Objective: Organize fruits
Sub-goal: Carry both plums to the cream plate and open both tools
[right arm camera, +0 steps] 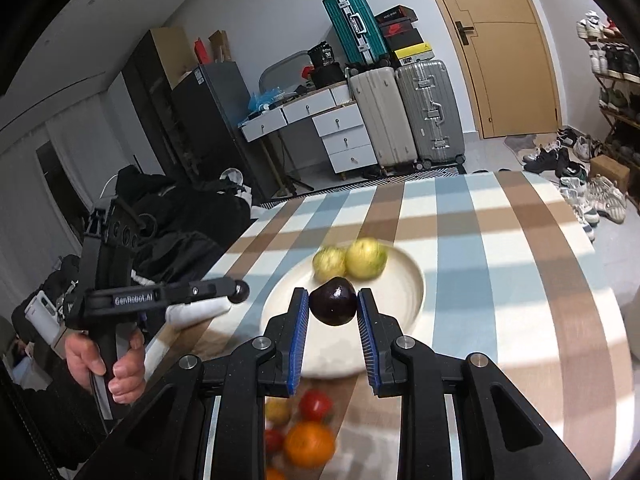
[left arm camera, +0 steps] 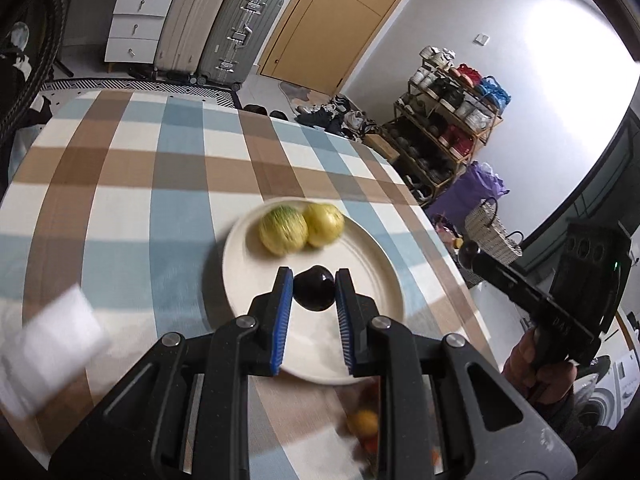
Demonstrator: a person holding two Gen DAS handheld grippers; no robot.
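Both tongs, left (left arm camera: 313, 284) and right (right arm camera: 333, 300), are each clamping a dark fruit (left arm camera: 314, 287) and should be lowering them gently onto the plate (left arm camera: 360, 248) at 6 o'clock of the yellow fruits (left arm camera: 300, 228).

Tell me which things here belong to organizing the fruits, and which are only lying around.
Job: left claw shut on dark fruit; right claw shut on second dark fruit; plate; yellow-green fruits; orange.
Lying around: suitcases; shoe rack; drawers.
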